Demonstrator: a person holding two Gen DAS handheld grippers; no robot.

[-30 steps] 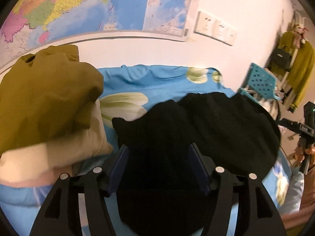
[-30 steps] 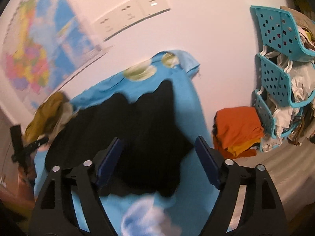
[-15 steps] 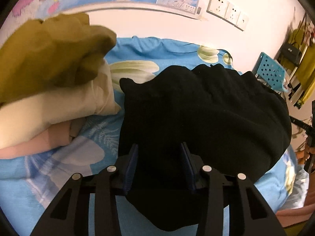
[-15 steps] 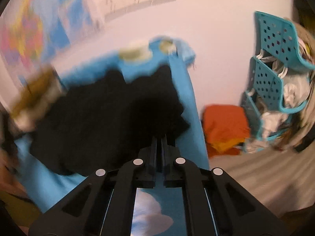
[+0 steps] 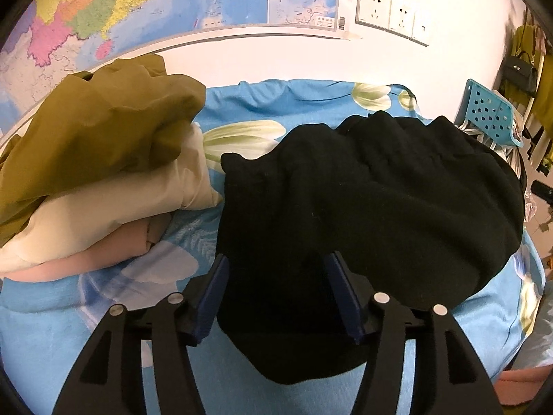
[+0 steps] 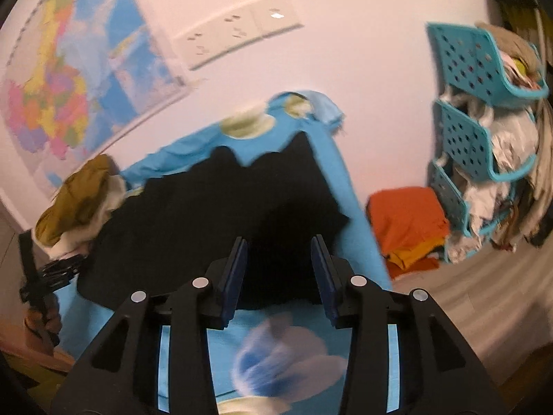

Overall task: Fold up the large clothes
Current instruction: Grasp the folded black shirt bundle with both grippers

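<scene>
One black garment, three stacked clothes, two tools opening.

A black garment lies rumpled and partly folded on the blue sheet.

Both cameras look steeply down from close over the blue bedsheet, one from each side, facing the wall map. Both catch the black garment and the folded pile.
</scene>
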